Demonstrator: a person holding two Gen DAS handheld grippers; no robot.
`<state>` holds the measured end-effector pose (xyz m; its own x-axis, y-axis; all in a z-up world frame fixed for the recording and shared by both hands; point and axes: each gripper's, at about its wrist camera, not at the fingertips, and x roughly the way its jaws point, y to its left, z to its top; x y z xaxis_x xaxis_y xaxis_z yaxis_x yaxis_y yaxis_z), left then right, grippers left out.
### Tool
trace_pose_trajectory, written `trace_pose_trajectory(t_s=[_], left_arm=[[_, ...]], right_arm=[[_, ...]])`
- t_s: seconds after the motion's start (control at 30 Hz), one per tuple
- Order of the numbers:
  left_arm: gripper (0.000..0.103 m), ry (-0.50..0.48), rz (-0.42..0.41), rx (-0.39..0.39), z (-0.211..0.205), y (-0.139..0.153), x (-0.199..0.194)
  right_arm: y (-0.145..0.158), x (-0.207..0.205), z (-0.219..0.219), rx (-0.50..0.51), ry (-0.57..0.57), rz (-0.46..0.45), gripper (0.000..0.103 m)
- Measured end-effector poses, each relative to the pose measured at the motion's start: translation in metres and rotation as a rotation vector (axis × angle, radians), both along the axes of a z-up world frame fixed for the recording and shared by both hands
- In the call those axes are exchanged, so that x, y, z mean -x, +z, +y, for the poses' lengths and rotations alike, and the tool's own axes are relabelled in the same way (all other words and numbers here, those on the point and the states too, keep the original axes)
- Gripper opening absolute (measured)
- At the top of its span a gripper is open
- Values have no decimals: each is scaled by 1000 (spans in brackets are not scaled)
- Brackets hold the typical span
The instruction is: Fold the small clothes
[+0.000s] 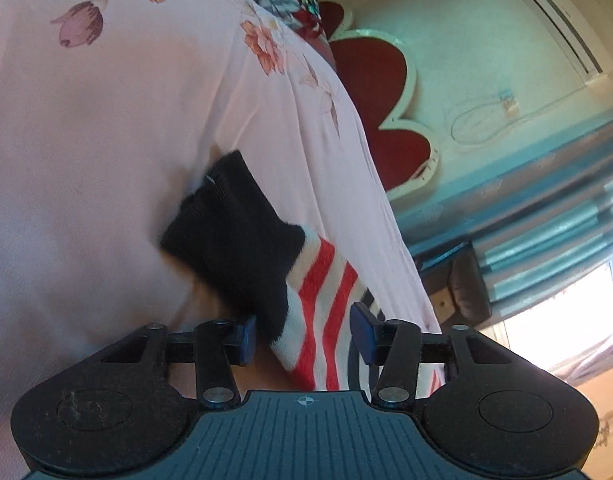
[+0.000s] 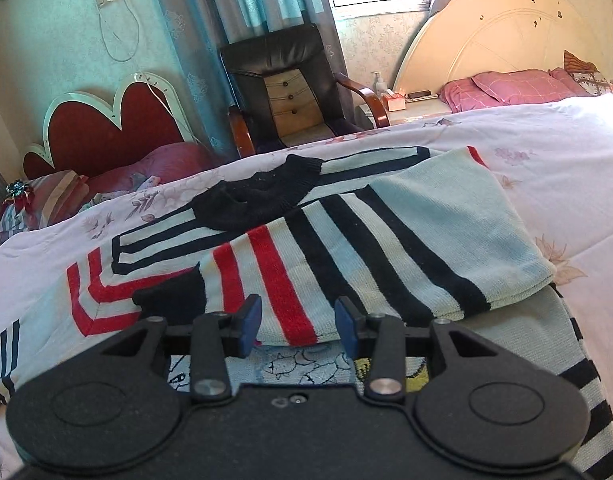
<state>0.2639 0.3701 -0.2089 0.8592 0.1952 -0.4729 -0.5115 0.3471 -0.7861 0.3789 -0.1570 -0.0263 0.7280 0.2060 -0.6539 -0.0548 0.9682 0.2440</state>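
A pale knitted sweater (image 2: 446, 216) with navy and red stripes and a black collar (image 2: 262, 196) lies spread on the pink floral bed sheet (image 2: 546, 160). One sleeve is folded across its front, its black cuff (image 2: 174, 300) at the left. My right gripper (image 2: 298, 322) hovers open just above that folded sleeve, nothing pressed between its blue pads. In the left wrist view, which is rolled sideways, my left gripper (image 1: 304, 336) is shut on a red-striped sleeve (image 1: 322, 300). That sleeve's black cuff (image 1: 230, 232) sticks out ahead over the sheet (image 1: 106, 140).
A dark armchair (image 2: 286, 80) stands beyond the bed's far edge, beside a nightstand (image 2: 402, 100) with small items. Pink pillows (image 2: 506, 86) lie by the cream headboard (image 2: 506, 28). A second bed with a red scalloped headboard (image 2: 106, 120) stands at the left.
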Motion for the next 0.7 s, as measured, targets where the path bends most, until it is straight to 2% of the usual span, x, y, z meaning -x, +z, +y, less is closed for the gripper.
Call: trace_pose_trajectory(t_s=[0.07,0.1,0.17,0.27,0.47,0.6,0.7], left_arm=[[11,35,23,19,6,-7,-4],[8,49,28,38,11,-11,-5],[8,54,5,55,13,-14,-5],[6,39,18,0,9,-4,-10],[6,-75,29,-220,-19,40,-37],[6,-204,36,-354,-61,67,-73],[6,-314,36,-421,-97,81,-108]], right_arm=[[1,0,-3,1,-7,-1,40],[2,0,-6,0,-13,-1,40],[2,0,-14,-14,-34,2,40],[2,2,-27,-28,-63,0,40],[-1,10,-48,-23,-75,-8,40],[-2,11,-64,-45,-93,-12,40],[-2,13,-75,-44,-96,-18,40]])
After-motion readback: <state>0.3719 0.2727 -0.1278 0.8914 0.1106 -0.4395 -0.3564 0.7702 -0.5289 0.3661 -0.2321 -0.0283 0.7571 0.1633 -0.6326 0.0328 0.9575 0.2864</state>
